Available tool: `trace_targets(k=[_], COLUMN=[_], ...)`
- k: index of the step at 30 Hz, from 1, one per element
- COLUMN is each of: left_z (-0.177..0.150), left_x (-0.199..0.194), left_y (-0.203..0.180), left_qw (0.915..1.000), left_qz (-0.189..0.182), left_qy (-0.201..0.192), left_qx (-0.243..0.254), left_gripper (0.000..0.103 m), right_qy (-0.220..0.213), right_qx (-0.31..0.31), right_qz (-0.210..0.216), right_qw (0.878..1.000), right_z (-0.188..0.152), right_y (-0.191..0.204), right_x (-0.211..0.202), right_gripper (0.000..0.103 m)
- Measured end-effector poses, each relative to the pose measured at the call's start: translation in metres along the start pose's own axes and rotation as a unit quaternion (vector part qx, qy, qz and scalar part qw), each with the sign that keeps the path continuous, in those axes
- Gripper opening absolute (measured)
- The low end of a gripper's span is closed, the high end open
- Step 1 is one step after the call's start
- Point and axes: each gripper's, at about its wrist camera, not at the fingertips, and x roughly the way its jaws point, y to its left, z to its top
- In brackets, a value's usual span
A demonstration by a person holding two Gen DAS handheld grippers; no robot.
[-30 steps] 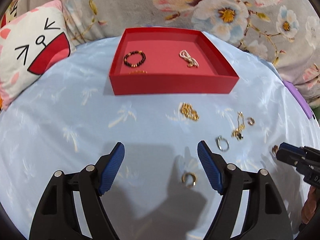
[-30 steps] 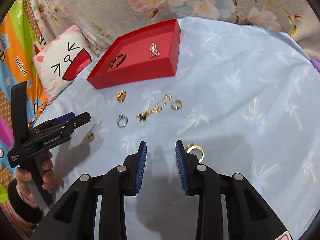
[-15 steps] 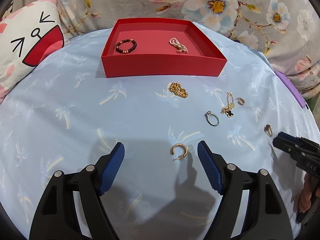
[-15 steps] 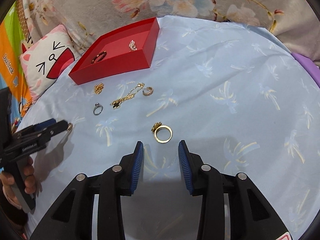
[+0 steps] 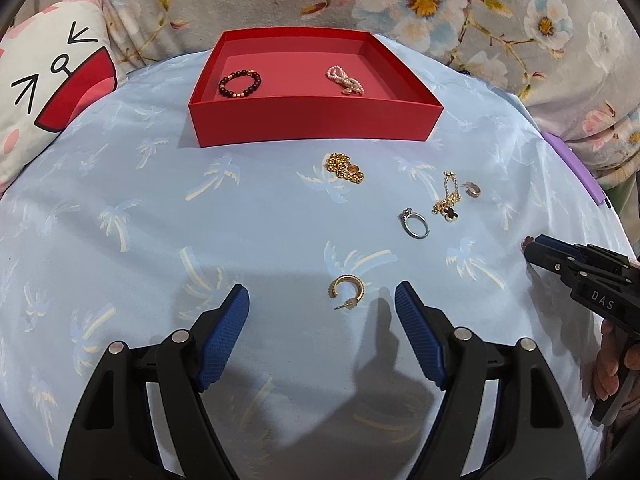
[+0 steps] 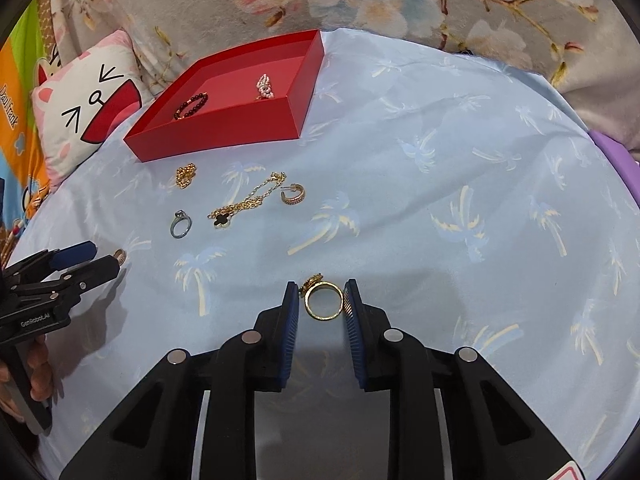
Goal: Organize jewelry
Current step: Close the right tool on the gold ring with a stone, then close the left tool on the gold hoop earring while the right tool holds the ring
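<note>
**Right tool closing on ring**

While the right tool [image 6: 322,306] closes, its pads flank the gold ring [image 6: 324,301] lying flat on the blue cloth [image 6: 440,200]. The left tool [image 5: 322,306] stands wide apart, a hoop earring [image 5: 347,290] just ahead; the red tray [image 6: 224,136] sits far left.

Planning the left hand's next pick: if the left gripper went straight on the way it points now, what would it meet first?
Probably the gold hoop earring, lying on the blue cloth just ahead of the left gripper between its open jaws. Depth is hard to judge, so the cloth itself may come first.
</note>
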Motion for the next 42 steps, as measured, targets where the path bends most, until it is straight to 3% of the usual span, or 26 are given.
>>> trace_targets(k=[4,6,16,20,22,26,30,36,42], left_z=[-0.001,-0.001,0.001,0.001,0.000,0.001,0.001,0.002,0.007], left_x=[0.000,0.000,0.004,0.004,0.004,0.003,0.003,0.004,0.008], left_y=[-0.001,-0.003,-0.009,-0.009,-0.009,-0.009,-0.009,-0.011,-0.017], left_qw=[1.0000,1.0000,0.9997,0.9997,0.9997,0.9997,0.9997,0.9996,0.9989], left_qz=[-0.002,-0.002,0.007,0.007,0.006,0.006,0.006,0.008,0.011], left_qy=[0.001,0.001,0.007,0.007,0.006,0.006,0.007,0.008,0.006], left_qx=[0.005,0.007,0.024,0.024,0.023,0.022,0.022,0.027,0.046], left_gripper=[0.073,0.073,0.073,0.073,0.073,0.073,0.073,0.072,0.043], right_qy=[-0.002,-0.005,-0.005,-0.018,-0.022,-0.003,0.006,0.005,0.002], right_qx=[0.003,0.006,0.003,-0.022,-0.036,-0.034,-0.030,-0.024,-0.011], right_qz=[0.004,0.012,0.028,0.013,0.008,0.010,0.011,0.008,0.015], right_qw=[1.000,1.000,1.000,1.000,0.999,0.999,0.999,1.000,1.000], right_z=[0.000,-0.001,-0.004,-0.004,-0.001,0.002,0.003,0.003,0.001], right_y=[-0.001,-0.001,0.001,0.007,0.008,0.005,0.003,0.003,-0.001], right_x=[-0.001,-0.003,-0.007,-0.012,-0.011,-0.002,0.003,0.003,0.000], right_gripper=[0.022,0.003,0.005,0.019,0.035,0.035,0.018,0.018,0.018])
